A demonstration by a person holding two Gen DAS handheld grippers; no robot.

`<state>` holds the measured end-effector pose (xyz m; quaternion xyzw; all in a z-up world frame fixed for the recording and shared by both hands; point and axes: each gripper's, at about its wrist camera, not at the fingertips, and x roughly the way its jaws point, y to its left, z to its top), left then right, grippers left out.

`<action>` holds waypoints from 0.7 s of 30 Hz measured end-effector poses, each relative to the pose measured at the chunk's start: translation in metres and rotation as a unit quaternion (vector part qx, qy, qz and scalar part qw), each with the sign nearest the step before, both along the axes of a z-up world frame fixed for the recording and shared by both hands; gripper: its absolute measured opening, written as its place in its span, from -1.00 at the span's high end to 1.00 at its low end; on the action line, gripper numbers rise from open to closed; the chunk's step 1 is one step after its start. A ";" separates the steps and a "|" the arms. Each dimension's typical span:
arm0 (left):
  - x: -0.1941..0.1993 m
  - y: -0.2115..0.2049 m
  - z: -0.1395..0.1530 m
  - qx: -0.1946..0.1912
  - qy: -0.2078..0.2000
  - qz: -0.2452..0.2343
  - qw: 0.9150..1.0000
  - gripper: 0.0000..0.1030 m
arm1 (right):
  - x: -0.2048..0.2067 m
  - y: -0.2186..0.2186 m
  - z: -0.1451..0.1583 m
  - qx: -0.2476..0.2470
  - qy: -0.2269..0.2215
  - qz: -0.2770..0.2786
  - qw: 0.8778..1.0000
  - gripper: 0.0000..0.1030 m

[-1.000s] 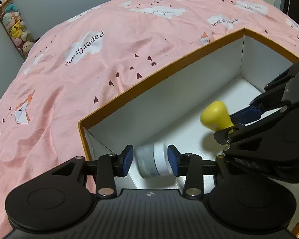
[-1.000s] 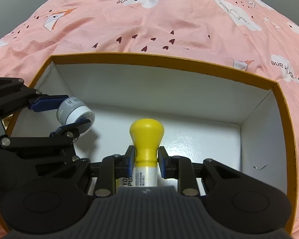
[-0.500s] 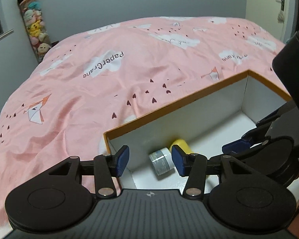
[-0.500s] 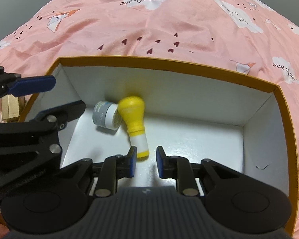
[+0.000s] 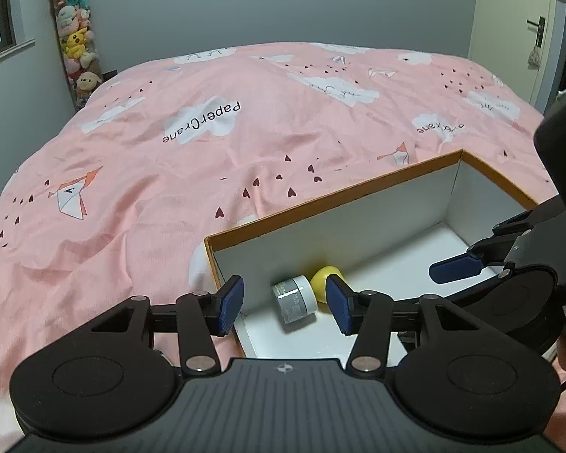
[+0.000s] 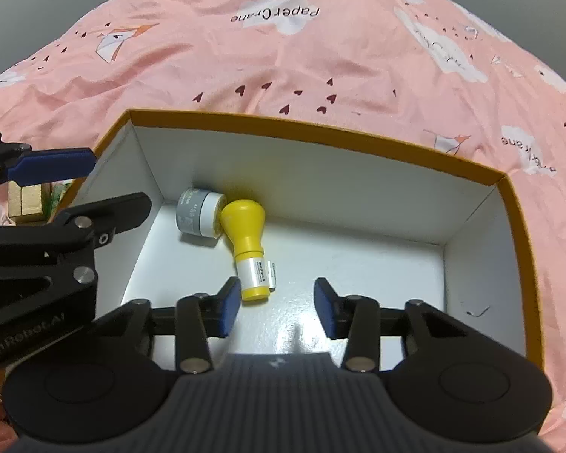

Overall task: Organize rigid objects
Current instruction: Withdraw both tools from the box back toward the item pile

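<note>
An orange-rimmed box [image 6: 320, 128] with a white inside lies on the pink bed. A grey and white jar [image 6: 200, 217] lies on its side in the box's far left corner, with a yellow stamp [image 6: 247, 241] lying beside it and touching it. Both also show in the left wrist view: the jar [image 5: 294, 299] and the stamp [image 5: 322, 283]. My right gripper [image 6: 277, 305] is open and empty above the box floor. My left gripper [image 5: 285, 304] is open and empty above the box's left end; it shows in the right wrist view [image 6: 79, 185].
The pink bedcover [image 5: 207, 151] surrounds the box. A gold block [image 6: 24, 204] and a green item [image 6: 58, 194] lie outside the box's left wall. A column of plush toys [image 5: 73, 37] stands at the far wall. A door [image 5: 524, 19] is at the right.
Both grippers opened, dropped the jar and the stamp into the box, then lifted back and up. The two objects now lie together in the corner.
</note>
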<state>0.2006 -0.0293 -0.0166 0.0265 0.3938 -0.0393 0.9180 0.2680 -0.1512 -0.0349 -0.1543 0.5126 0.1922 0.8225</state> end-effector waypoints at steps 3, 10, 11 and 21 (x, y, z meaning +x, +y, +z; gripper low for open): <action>-0.006 0.002 0.006 -0.003 -0.007 -0.001 1.000 -0.18 | -0.005 -0.001 0.006 0.000 -0.011 -0.003 1.000 -0.08; -0.025 0.014 0.023 -0.028 -0.029 0.009 0.999 -0.25 | -0.029 0.000 0.030 0.001 -0.067 -0.004 0.998 -0.21; -0.029 0.017 0.025 -0.035 -0.032 0.013 0.999 -0.25 | -0.035 0.000 0.034 0.001 -0.079 -0.006 0.997 -0.31; -0.081 0.041 0.044 -0.044 -0.061 0.050 0.996 -0.26 | -0.100 0.009 0.064 0.073 -0.161 0.000 0.984 -0.49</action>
